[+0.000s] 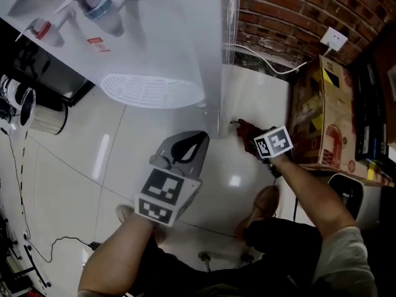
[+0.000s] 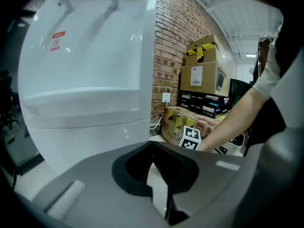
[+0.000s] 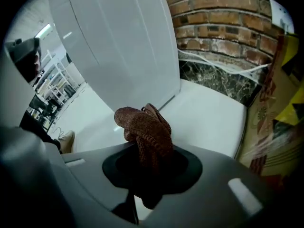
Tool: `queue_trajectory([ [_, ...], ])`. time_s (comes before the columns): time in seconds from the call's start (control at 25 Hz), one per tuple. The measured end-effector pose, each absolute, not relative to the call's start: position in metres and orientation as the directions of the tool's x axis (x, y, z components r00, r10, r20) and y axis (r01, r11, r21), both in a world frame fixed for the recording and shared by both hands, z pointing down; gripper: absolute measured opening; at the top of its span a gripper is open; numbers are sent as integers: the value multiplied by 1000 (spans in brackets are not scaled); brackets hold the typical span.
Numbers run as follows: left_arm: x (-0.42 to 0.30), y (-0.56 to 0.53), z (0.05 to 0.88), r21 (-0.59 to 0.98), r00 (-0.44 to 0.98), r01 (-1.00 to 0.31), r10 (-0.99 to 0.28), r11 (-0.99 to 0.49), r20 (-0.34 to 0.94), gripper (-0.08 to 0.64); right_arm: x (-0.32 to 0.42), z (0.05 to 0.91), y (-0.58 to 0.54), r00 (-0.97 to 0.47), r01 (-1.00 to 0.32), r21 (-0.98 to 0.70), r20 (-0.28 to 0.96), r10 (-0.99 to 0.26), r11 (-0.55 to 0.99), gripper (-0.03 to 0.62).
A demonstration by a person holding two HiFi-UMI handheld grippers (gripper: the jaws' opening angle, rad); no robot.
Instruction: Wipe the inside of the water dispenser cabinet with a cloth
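Clamping the bunched brown cloth (image 3: pixel 145 127) between its jaws, the right gripper (image 1: pixel 242 130) is pointing steeply down toward the white floor (image 1: pixel 93 159), just beside the lower side edge of the water dispenser (image 1: pixel 154 36). Left gripper (image 1: pixel 184 153) is hovering nearby with jaws together and nothing between them, facing the dispenser's white front below the taps (image 1: pixel 99 6). Beyond both, cardboard boxes (image 1: pixel 322 116) are standing against the brick wall (image 1: pixel 284 11), and a white cable (image 1: pixel 281 71) is hanging along its base.
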State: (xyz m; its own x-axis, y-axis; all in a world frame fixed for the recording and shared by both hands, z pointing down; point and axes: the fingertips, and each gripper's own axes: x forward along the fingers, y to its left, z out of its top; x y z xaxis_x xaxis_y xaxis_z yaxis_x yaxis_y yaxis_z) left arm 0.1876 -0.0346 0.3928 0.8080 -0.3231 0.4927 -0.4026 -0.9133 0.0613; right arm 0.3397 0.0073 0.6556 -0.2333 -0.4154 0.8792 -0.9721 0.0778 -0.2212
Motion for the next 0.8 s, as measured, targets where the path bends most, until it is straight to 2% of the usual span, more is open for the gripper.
queue_trajectory([
  [0.32,185,-42,390,84,811,-421,-334,-903,480,0,331,733,13,-234,-971,-214,938,-254,104,124],
  [0.48,180,-44,399,79,796,-433,-340,-898,501,0,334,750,17,-249,-968,-236,946,-208,88,226],
  [0.64,177,-48,396,65,791,-444,-356,-894,498,0,337,732,28,-259,-966,-250,939,-226,66,252],
  [0.72,173,-47,386,47,795,-444,-370,-895,481,0,338,708,31,-277,-960,-275,922,-272,48,244],
  [0.8,166,-43,374,27,799,-445,-383,-895,464,0,338,673,30,-296,-954,-291,895,-334,65,205],
])
